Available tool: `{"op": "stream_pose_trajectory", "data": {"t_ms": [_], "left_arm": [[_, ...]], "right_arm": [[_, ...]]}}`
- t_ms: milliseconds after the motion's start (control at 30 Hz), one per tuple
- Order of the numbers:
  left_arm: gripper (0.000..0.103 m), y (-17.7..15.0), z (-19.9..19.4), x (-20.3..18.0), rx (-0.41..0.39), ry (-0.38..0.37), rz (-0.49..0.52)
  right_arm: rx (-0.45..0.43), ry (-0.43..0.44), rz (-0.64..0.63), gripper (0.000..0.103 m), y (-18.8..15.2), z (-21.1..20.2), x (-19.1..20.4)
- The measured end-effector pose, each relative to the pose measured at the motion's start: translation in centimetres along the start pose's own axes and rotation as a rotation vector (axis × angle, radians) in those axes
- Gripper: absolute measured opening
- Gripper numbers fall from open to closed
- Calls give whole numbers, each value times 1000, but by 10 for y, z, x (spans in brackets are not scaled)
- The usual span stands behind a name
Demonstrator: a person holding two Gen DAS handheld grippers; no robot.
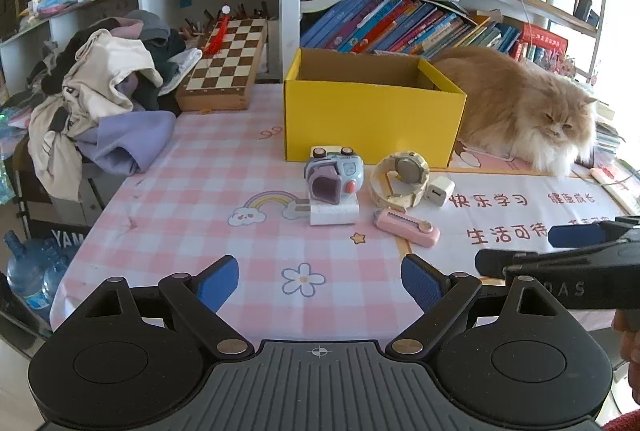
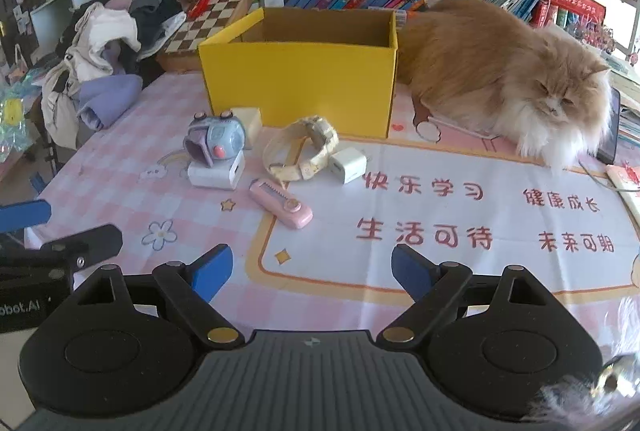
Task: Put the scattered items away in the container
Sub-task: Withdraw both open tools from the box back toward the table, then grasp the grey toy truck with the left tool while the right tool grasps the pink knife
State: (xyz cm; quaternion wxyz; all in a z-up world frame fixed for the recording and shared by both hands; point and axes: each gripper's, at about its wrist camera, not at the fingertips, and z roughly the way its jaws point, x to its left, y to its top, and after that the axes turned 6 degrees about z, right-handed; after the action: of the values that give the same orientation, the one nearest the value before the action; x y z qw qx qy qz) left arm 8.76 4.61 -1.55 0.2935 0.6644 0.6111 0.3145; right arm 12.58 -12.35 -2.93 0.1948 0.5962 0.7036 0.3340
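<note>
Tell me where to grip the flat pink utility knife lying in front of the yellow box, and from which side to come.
Grip the flat pink utility knife across its narrow middle, coming from above with the fingers on its two long edges. It lies flat on the checked tablecloth, slanted, clear of the cream wristwatch, so the long sides are free.

**Pastels around a yellow box**

The open cardboard box [image 2: 298, 79] is bright yellow outside and plain brown inside. Under it, the tablecloth [image 2: 120, 187] shows a pink-and-white check with a rainbow, star and flower prints, and red lettering on a white panel edged in orange. In front of the box lie a blue-and-lilac toy watch [image 2: 214, 143], a cream wristwatch [image 2: 302, 153], a white cube charger [image 2: 347, 165] and a pink utility knife [image 2: 281, 203]. Beside the box rests a ginger-and-white long-haired cat [image 2: 508, 87]; behind it, a brown-and-cream chequered chessboard [image 1: 228, 61].
</note>
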Motion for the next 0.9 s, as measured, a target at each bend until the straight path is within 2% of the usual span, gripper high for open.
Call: {"op": "stream_pose_trajectory", "data": {"t_ms": [67, 167, 333, 633, 900], "left_arm": [[91, 0, 1, 0, 0, 3, 2], [91, 0, 3, 2, 1, 13, 0], [91, 0, 5, 3, 1, 6, -7], [91, 0, 9, 2, 9, 0, 3], [91, 3, 16, 7, 22, 13, -15]], "right_arm": [[-9, -1, -21, 83, 1, 1, 2], [-72, -32, -90, 83, 4, 1, 6], [-49, 2, -69, 82, 3, 1, 5], [13, 50, -76, 72, -6, 9, 13], [44, 68, -65, 66, -1, 21, 12]]}}
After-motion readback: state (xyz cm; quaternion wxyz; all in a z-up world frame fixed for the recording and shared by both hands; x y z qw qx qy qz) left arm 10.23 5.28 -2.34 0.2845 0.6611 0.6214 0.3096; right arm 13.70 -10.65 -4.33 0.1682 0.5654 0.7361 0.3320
